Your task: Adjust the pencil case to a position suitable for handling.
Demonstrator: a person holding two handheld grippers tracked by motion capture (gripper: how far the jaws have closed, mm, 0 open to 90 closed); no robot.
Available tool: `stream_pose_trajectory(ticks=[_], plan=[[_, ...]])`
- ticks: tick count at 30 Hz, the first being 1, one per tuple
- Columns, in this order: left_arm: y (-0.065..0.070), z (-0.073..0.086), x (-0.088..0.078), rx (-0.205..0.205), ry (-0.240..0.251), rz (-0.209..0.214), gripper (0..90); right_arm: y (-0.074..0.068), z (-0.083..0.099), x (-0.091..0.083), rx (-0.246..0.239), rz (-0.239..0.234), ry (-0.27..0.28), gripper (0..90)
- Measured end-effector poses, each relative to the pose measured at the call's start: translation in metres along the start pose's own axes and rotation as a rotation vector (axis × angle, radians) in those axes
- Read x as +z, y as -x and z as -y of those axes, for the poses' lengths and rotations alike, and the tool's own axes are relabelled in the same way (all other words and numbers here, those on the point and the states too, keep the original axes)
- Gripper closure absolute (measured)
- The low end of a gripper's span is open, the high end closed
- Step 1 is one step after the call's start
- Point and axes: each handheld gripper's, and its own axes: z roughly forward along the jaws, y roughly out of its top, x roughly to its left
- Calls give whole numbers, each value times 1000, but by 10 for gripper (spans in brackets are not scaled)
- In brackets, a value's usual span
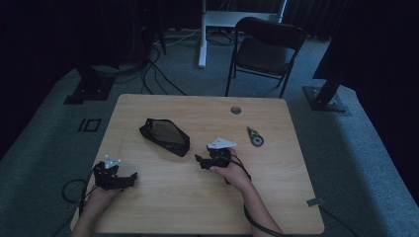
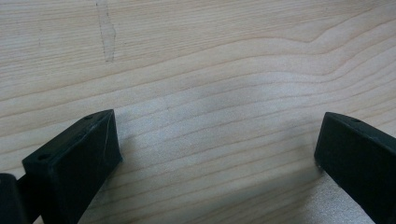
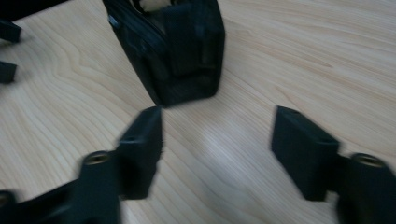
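Observation:
A black zip pouch (image 1: 165, 137) lies left of the table's middle; in the right gripper view its near end (image 3: 173, 51) stands just beyond my jaws. My right gripper (image 1: 200, 161) (image 3: 217, 135) points at that end from the right, a short gap away, its jaws apart with only bare wood between them. My left gripper (image 1: 131, 178) (image 2: 219, 140) rests near the front left of the table, open, jaws wide over bare wood. The left gripper's fingertips (image 3: 7, 51) show at the far left of the right gripper view.
A small green tape dispenser (image 1: 255, 137) lies on the wooden table (image 1: 276, 197) to the right of my right hand. A round cable hole (image 1: 235, 109) sits near the far edge. A black folding chair (image 1: 267, 49) stands behind the table.

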Motion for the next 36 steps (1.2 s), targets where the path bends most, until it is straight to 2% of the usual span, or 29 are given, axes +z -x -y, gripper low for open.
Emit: stream_pose_trajectory(ticks=[1, 5, 10, 11, 16, 22, 27, 31, 33, 34, 36], plan=[[0, 0, 0, 1, 0, 0, 2, -2, -3, 4, 13, -36, 6, 467], [0, 0, 0, 0, 0, 0, 2, -5, -5, 8, 10, -70, 4, 501], [0, 0, 0, 1, 0, 0, 2, -6, -12, 19, 19, -54, 29, 544], [0, 0, 0, 0, 0, 0, 2, -6, -12, 20, 3, -49, 33, 553], [0, 0, 0, 0, 0, 0, 2, -6, -15, 26, -19, -56, 37, 570], [0, 0, 0, -1, 0, 0, 2, -5, -16, 35, -19, -61, 40, 584], [0, 0, 0, 0, 0, 0, 2, -6, -18, 37, -38, -72, 54, 612], [0, 0, 0, -2, 1, 0, 2, -7, -21, 38, -85, -76, 45, 645], [0, 0, 0, -2, 1, 0, 2, -6, -22, 39, -107, -68, 52, 693], [0, 0, 0, -2, 1, 0, 2, -5, -22, 39, -106, -61, 46, 724], [0, 0, 0, -2, 1, 0, 2, -4, -22, 39, -95, -68, 40, 730]])
